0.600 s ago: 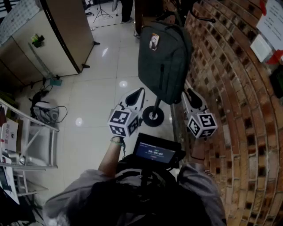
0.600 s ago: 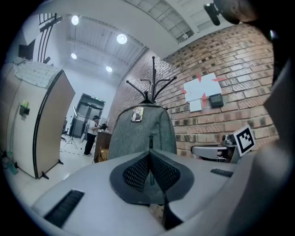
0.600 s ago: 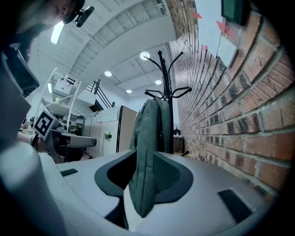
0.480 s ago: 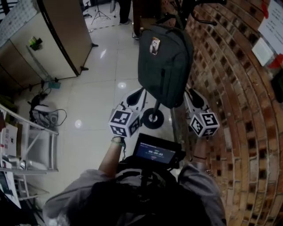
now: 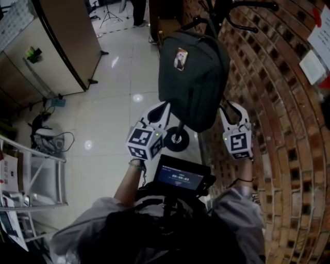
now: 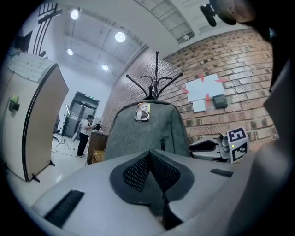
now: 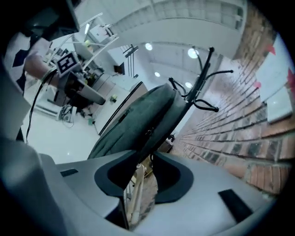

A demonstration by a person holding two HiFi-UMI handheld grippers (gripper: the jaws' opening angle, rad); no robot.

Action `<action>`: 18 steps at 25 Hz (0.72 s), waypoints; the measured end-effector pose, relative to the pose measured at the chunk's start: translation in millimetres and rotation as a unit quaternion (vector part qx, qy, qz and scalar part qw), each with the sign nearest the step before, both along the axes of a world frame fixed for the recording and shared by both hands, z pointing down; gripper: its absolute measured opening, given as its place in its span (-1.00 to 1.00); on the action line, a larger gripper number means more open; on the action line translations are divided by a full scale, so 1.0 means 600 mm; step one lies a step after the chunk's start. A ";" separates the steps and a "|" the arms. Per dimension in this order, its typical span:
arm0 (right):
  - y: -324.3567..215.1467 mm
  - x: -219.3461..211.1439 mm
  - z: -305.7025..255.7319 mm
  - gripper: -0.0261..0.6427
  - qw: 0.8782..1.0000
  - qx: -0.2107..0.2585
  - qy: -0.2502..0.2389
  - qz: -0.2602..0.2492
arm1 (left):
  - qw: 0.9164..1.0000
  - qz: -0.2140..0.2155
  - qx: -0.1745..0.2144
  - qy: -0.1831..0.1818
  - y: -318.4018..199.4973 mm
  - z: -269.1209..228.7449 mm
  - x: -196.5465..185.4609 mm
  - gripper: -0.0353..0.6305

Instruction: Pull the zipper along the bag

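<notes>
A dark grey backpack point(image 5: 193, 77) hangs on a black coat stand point(image 5: 227, 10) beside the brick wall. It carries a small photo tag point(image 5: 180, 59) near the top and a dark vertical zipper point(image 5: 186, 87) on its front. My left gripper point(image 5: 163, 108) is just below the bag's lower left edge, apart from it, and its pads meet with nothing between them. In the left gripper view the backpack point(image 6: 145, 131) fills the middle. My right gripper point(image 5: 233, 107) is beside the bag's lower right edge. Its jaws stand apart, and the backpack point(image 7: 138, 120) lies ahead of them.
The brick wall point(image 5: 281, 134) runs close along the right, with papers point(image 5: 319, 41) pinned to it. The stand's round base point(image 5: 178, 138) rests on the glossy floor. A beige cabinet point(image 5: 56, 46) and a metal rack point(image 5: 36, 170) are at the left. A person point(image 6: 85, 133) stands far back.
My right gripper has risen and turned, drawing closer to the bag's lower right edge. The left gripper has hardly moved. The head view has shifted slightly.
</notes>
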State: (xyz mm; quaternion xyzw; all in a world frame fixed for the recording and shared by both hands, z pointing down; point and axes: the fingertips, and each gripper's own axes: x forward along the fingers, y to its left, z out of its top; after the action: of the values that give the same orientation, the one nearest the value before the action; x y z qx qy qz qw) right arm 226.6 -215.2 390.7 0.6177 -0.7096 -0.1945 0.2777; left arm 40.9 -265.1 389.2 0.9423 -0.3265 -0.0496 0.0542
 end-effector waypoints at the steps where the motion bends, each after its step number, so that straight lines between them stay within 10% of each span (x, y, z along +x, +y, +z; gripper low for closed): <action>1: -0.002 -0.004 0.004 -0.57 1.000 -0.004 0.022 -0.007 | 1.000 -0.004 -0.003 0.005 -0.005 -0.002 -0.001 -0.88; 13: -0.010 -0.023 0.003 -0.56 0.978 0.010 0.209 -0.028 | 0.998 -0.053 -0.027 0.023 -0.018 -0.003 -0.001 -0.88; 18: -0.009 -0.022 -0.009 -0.57 0.977 0.018 0.208 -0.037 | 0.997 -0.062 -0.029 0.025 -0.016 -0.002 0.008 -0.88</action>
State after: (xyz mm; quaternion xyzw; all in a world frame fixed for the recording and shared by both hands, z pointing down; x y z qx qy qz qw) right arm 213.4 -220.8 385.4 0.5420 -0.6548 -0.3416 0.4011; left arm 45.5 -274.4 387.9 0.9167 -0.3844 -0.0669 0.0862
